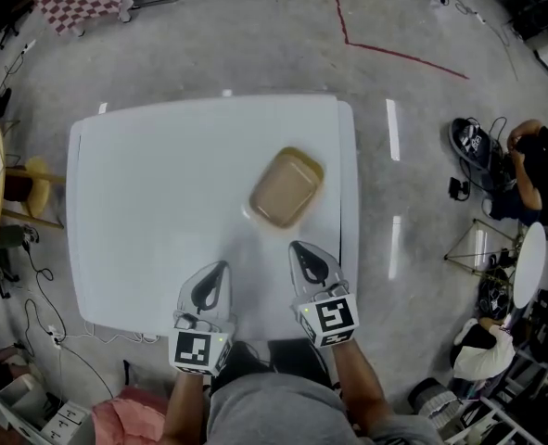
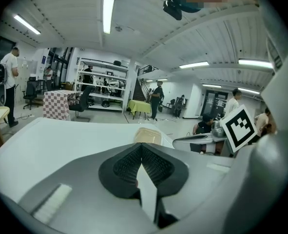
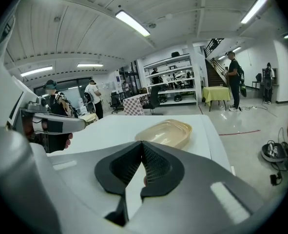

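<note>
Over the white table (image 1: pixel 153 202), left gripper (image 1: pixel 220 267) and right gripper (image 1: pixel 298 247), each marker-cubed, have fingers pressed together near a tan tray (image 1: pixel 286 188).

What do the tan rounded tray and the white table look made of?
Tan rounded tray: likely thin plastic, glossy and slightly translucent, with bright highlights along its rim. White table: probably moulded plastic or laminate, smooth and semi-gloss, with rounded corners and soft reflections.
</note>
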Tool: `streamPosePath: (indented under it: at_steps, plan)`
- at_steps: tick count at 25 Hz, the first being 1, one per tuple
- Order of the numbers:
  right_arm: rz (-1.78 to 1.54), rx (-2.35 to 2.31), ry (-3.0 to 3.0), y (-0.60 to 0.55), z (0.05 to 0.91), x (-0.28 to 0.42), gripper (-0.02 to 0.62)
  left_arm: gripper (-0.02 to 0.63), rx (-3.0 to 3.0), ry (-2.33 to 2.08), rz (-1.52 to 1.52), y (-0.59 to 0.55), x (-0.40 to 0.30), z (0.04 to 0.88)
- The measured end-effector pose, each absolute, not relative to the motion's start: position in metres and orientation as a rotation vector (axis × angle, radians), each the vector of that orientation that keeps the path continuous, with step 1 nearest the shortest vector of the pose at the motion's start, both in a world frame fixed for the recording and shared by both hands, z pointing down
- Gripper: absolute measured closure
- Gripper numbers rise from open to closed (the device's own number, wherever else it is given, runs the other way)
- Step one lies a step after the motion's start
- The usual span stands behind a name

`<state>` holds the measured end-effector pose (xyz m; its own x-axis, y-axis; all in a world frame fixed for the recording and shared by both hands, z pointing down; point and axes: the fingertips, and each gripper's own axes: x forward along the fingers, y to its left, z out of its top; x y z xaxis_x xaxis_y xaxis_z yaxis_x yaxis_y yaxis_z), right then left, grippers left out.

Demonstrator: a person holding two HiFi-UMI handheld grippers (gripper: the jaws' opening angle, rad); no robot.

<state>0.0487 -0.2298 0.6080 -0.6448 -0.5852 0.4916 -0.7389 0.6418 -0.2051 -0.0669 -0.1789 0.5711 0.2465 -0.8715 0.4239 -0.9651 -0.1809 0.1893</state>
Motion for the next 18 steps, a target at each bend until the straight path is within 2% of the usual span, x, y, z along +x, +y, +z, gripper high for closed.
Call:
streamPosePath:
  at_steps: [9, 13, 18]
  plan:
    - [0.783, 1.029, -2.474, -0.236, 0.630, 0.042, 0.589, 0.595, 2.103, -1.665, 0.317, -0.179, -0.067, 0.582]
    - [0.913, 1.020, -2.441, -0.240, 0.640, 0.041, 0.532, 0.595, 2.101, -1.662, 0.317, -0.184, -0.068, 0.582]
    - [1.263, 0.932, -2.432, -0.237, 0.651, 0.034, 0.469, 0.595, 2.107, -1.643, 0.326, -0.184, -0.064, 0.586]
